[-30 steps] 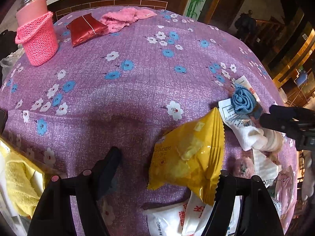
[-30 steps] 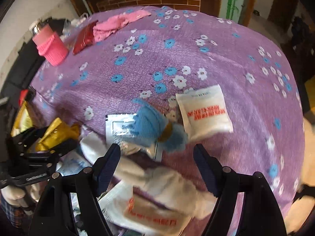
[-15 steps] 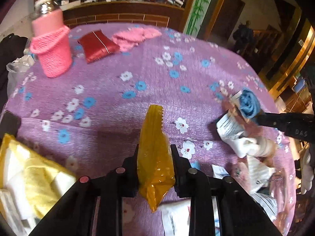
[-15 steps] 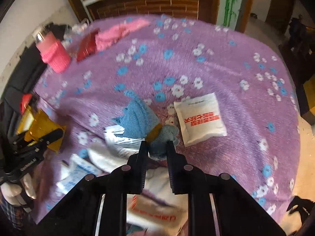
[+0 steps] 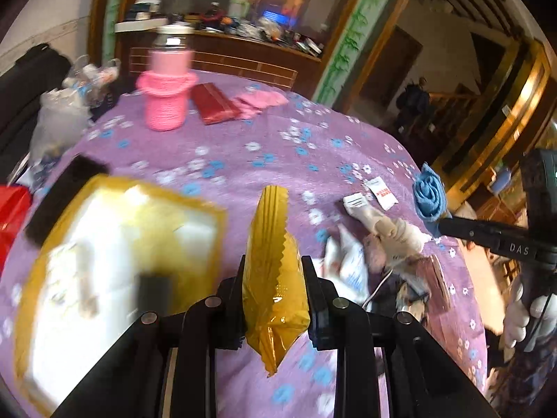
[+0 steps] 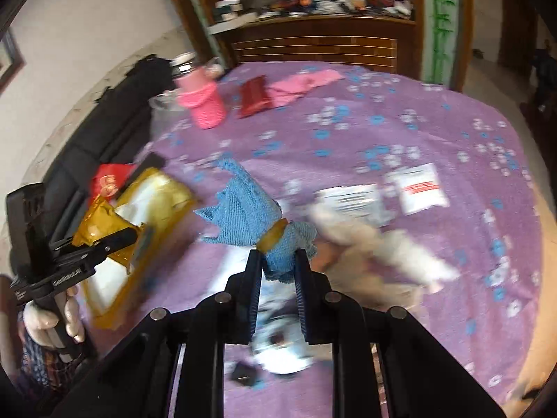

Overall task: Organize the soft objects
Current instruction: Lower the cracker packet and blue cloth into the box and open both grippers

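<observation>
The left claw is clamped narrow on a yellow snack packet, and the right claw is pinched tight on a blue knitted cloth bound by a tan band; both things hang clear of the purple flowered surface. The packet looks light and crinkly, a thin film pouch puffed with air, so it should weigh next to nothing but may slip or crush if squeezed hard. The pads press its flat sides low on its body, with the serrated seal edge standing up above them and the bottom corner poking out beneath; that mid-body hold seems sound, since the seams are the stiffest parts. The cloth is soft and limp; it will flop and drape rather than keep its shape. The claw grips the bunched end just below the band, and the looser flared end fans up and away from the jaws, which is probably the steadiest place to take it because the band keeps the bundle from unrolling. To the left of the packet, below it, lies a gold-rimmed open box with pale contents, much blurred, likely the place for sorted items. Further soft things remain on the surface: a cream plush toy, white sachets, and a pink knitted bottle cover far off.
</observation>
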`<state>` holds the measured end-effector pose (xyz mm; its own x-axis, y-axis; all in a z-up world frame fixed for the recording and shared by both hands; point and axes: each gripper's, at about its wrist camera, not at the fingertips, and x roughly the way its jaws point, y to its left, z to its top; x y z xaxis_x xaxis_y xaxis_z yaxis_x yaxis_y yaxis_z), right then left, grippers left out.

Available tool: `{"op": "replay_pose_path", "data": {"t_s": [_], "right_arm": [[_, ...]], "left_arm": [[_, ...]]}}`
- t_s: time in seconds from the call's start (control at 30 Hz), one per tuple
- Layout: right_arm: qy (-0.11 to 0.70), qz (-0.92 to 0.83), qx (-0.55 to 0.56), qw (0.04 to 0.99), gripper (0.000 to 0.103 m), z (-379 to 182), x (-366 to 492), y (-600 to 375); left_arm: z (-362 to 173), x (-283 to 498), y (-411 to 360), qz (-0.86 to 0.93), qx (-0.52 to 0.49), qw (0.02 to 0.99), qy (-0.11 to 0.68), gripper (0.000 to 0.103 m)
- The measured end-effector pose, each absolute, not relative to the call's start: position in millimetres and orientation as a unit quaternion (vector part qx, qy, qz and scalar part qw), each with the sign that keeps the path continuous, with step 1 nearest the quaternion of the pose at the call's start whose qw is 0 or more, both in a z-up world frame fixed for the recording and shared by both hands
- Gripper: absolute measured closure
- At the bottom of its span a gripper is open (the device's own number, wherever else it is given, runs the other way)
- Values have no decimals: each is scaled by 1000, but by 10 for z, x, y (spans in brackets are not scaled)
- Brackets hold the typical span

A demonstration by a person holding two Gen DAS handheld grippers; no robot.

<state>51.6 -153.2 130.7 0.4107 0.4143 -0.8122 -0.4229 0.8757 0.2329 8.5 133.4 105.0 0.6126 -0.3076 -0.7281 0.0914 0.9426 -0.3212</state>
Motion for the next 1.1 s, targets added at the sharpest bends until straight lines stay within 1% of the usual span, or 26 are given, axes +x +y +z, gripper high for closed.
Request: {"op": "replay_pose_path", "data": {"t_s": [0.1, 0.3, 0.43, 0.6, 0.63, 0.7, 0.73, 0.77, 0.9, 1.0, 1.07, 1.1], "right_arm": [[479, 274, -8, 834, 85, 1295, 341, -1266], [488, 322, -15, 811, 85, 1161, 112, -661], [502, 344, -21, 793, 85, 1030, 33, -242], [522, 368, -28, 769, 85, 856, -42, 232], [526, 372, -32, 764, 85, 822, -58, 335], [531, 377, -38, 758, 85, 772, -83, 485], [536, 381, -42, 753, 85, 728, -94, 592], [538, 383, -44, 750, 85, 704, -110, 641], [548, 392, -62, 736, 85, 562, -149, 923], [553, 391, -78, 732, 83, 460, -182, 1095], [553, 387, -89, 733, 80, 396, -187, 1192], [553, 384, -93, 734, 74, 359, -190, 1234]], "left_arm": [[1038, -188, 1703, -82, -141, 893, 419, 77], [752, -549, 2476, -6, -181, 884, 430, 77], [536, -583, 2731, 28, -191, 874, 446, 76], [352, -538, 2796, 44, -179, 867, 463, 75], [307, -518, 2813, 46, -180, 865, 466, 73], [266, -507, 2837, 47, -184, 863, 468, 61], [247, -509, 2868, 45, -192, 862, 467, 53], [242, -522, 2896, 45, -197, 862, 465, 51], [321, -634, 2961, 40, -220, 867, 445, 50], [485, -809, 3012, 40, -241, 880, 406, 42], [558, -911, 3044, 48, -247, 889, 383, 35], [593, -973, 3052, 52, -250, 893, 370, 34]]}}
